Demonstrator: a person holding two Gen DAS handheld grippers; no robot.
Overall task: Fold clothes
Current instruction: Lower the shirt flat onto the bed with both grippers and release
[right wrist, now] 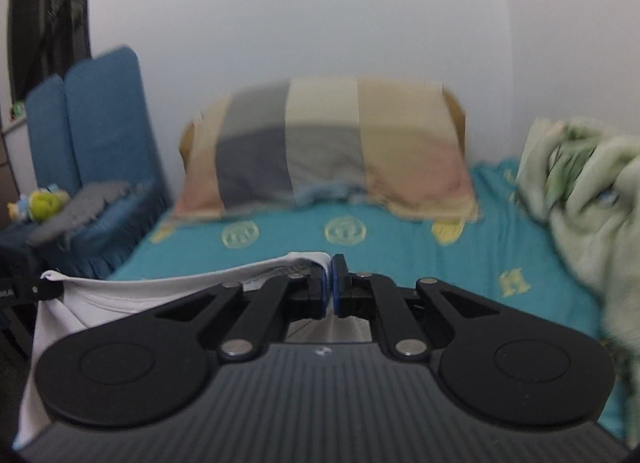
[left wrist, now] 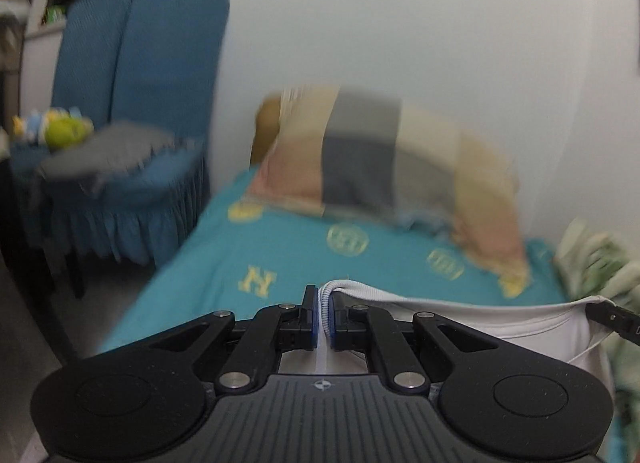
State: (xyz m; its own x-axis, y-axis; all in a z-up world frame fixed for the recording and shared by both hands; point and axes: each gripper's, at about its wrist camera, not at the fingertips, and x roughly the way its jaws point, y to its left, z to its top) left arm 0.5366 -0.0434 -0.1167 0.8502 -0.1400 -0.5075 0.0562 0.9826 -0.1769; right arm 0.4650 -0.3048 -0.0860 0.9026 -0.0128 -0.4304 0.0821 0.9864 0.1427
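Note:
A white garment hangs stretched between my two grippers above the teal bed. My left gripper is shut on its ribbed edge, and the cloth runs right to my right gripper at the frame edge. In the right wrist view my right gripper is shut on the other end of the white garment, which runs left to my left gripper. The lower part of the garment hangs out of sight under the grippers.
The teal bedsheet with yellow emblems lies ahead. A patchwork pillow leans on the white wall. A crumpled pale green blanket lies on the right. A blue chair with grey cloth and a plush toy stands left.

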